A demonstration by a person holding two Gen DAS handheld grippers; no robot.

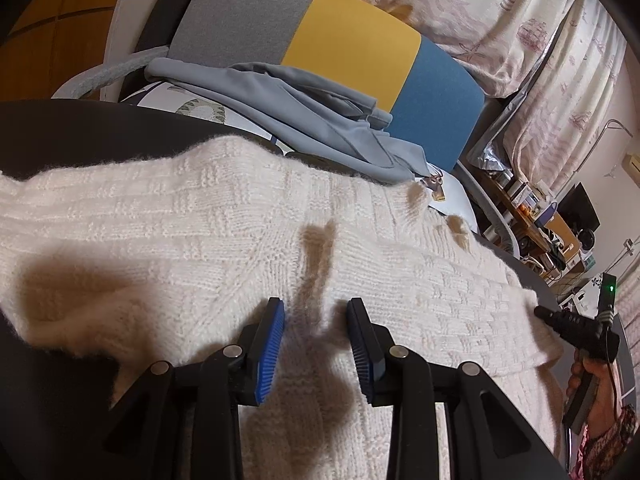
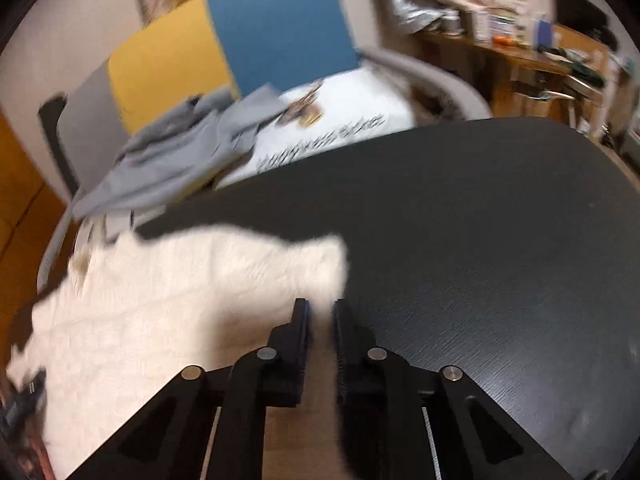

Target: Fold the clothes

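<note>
My left gripper points down at an angle over the white knit sweater. Its blue pads stand apart, and the knit lies under and between them; I see no pinch, so I call it released. My right gripper also tilts downward, at the right edge of the same sweater. In its own view a narrow strip of white shows between the black fingers, but this picture is blurred. In the left view the right gripper has its tip at the sweater's corner, with a hand on the handle. I believe it is clenched on that edge, though the blur makes me not fully sure.

The sweater lies spread over a dark, round-edged table. Behind the table is a chair with a grey, yellow and blue back. A grey garment is heaped on a white printed cloth on its seat. Further back hang pale patterned curtains, and a wooden desk is crowded with small things that I cannot identify.

The near part of the sweater is cut off by the gripper bodies in both views.
</note>
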